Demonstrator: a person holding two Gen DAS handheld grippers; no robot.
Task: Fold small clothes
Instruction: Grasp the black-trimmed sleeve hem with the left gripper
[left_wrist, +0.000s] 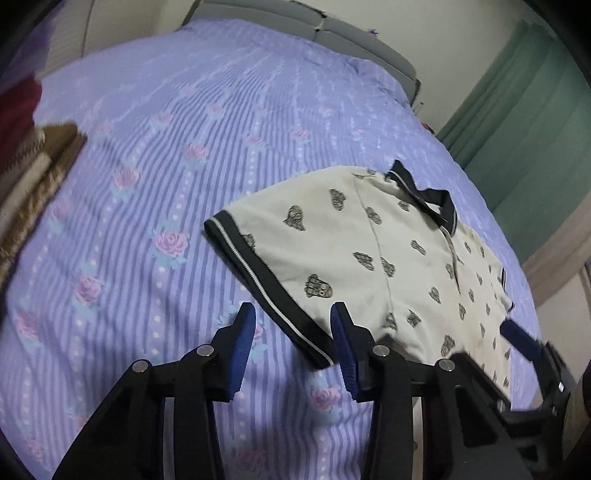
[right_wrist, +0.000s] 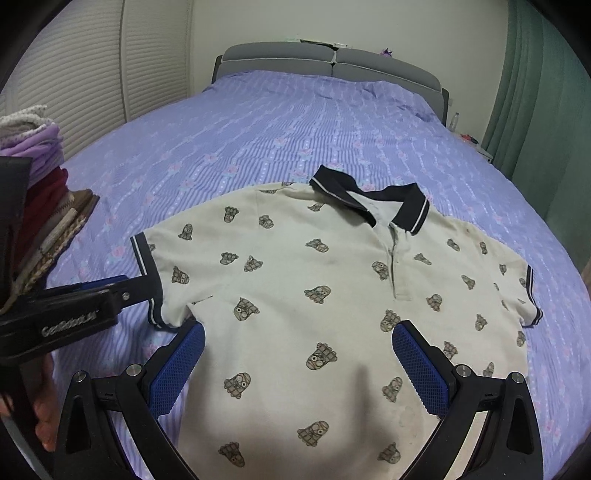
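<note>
Both grippers hang low, fingers spread, gripping nothing: left gripper (left_wrist: 293, 321) at the near left sleeve, right gripper (right_wrist: 298, 338) over the hem. One polo shirt (right_wrist: 314, 295) lies flat on the bed (right_wrist: 258, 129); one clothes stack (right_wrist: 44, 206) far left.

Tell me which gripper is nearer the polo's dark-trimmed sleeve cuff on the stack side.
Left. The left gripper is open right at that sleeve cuff, fingers on either side of its hem. The right gripper hangs open over the polo shirt body, farther away.

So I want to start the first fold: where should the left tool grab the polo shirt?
Grip the polo shirt at its dark sleeve cuff, coming from the left: it lies flat with that edge nearest the open left tool.
</note>
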